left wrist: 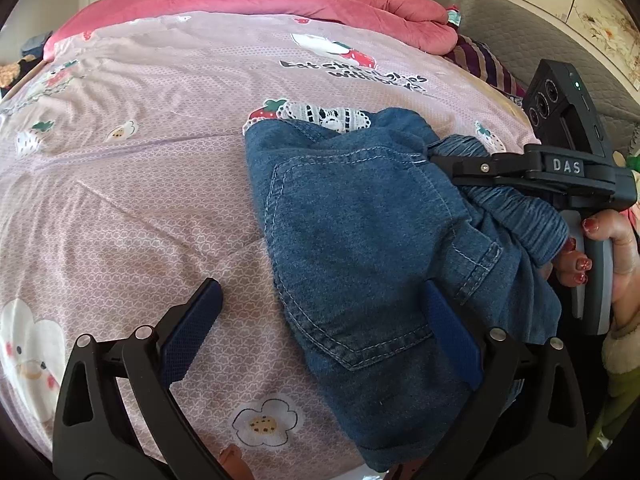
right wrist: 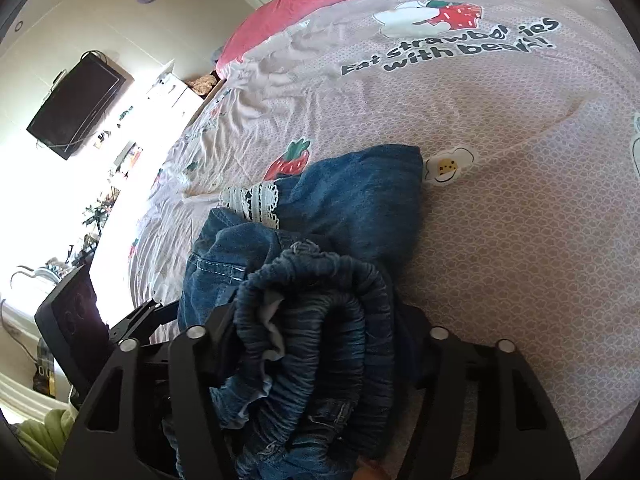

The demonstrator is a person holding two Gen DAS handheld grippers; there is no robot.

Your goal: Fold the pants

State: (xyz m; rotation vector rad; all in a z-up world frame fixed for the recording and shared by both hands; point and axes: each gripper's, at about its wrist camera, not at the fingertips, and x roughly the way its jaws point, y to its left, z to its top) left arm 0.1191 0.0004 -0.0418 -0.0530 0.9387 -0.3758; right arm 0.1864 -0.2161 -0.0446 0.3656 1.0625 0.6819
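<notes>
Pants (left wrist: 360, 232) are lying on the bed (left wrist: 140, 184), already bunched into a compact denim stack, back pocket up. Right gripper (right wrist: 316, 344) is pinching the gathered elastic waistband (right wrist: 320, 300) between its jaws. Left gripper (left wrist: 320, 332) is hanging with jaws spread, one finger over bare bedsheet, one over denim, gripping nothing. Judging: mostly folded; waistband end is still waiting to be laid flat and released.

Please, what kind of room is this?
Most likely a bedroom at home: a bed with a pink printed sheet, a rose quilt pushed to its far end, and a dark screen mounted on the wall.
</notes>
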